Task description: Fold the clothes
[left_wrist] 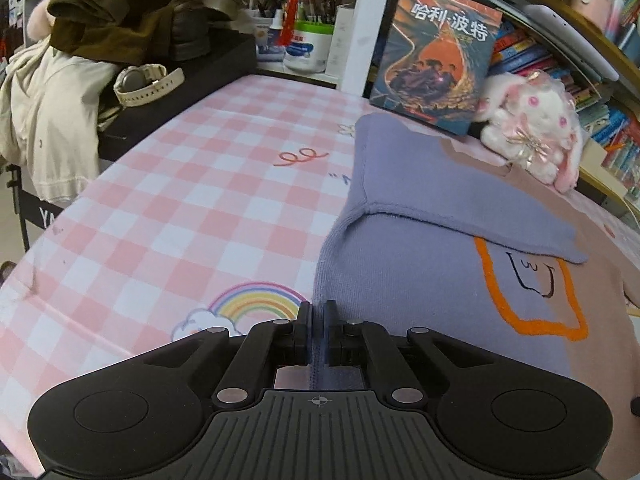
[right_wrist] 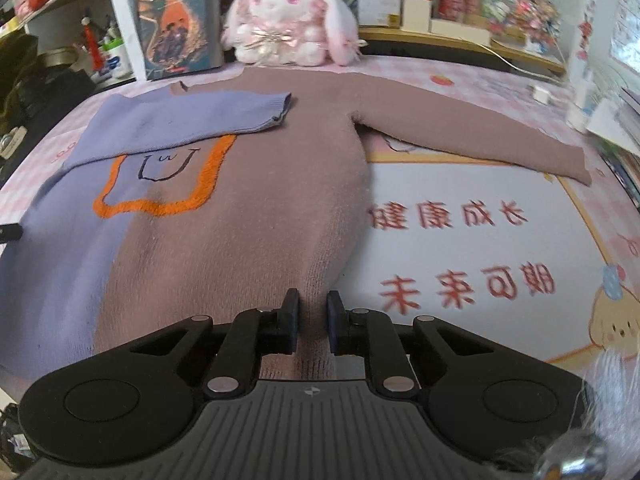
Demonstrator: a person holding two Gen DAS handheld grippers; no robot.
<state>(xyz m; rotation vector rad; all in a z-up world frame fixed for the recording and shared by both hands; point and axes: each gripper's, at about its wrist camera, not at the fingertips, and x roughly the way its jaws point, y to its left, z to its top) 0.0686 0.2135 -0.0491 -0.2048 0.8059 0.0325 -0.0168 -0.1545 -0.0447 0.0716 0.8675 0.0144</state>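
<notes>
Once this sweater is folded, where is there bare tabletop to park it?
Two free patches: the pink checked cloth left of the sweater, out to the watch; and the printed mat under the outstretched brown sleeve. The back edge is crowded: book, plush rabbit.

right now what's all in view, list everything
sweater: 1, purple and brown, flat on the mat, purple sleeve folded across the chest, brown sleeve spread out
mat: 1, pink checked, under the sweater
plush bunny: 1, white and pink, behind the collar
book: 1, dark cover, upright beside the bunny
watch: 1, cream, on the black surface at the left
left tongs: 1, black, shut on the sweater's purple hem edge
right tongs: 1, black, open around the brown hem
</notes>
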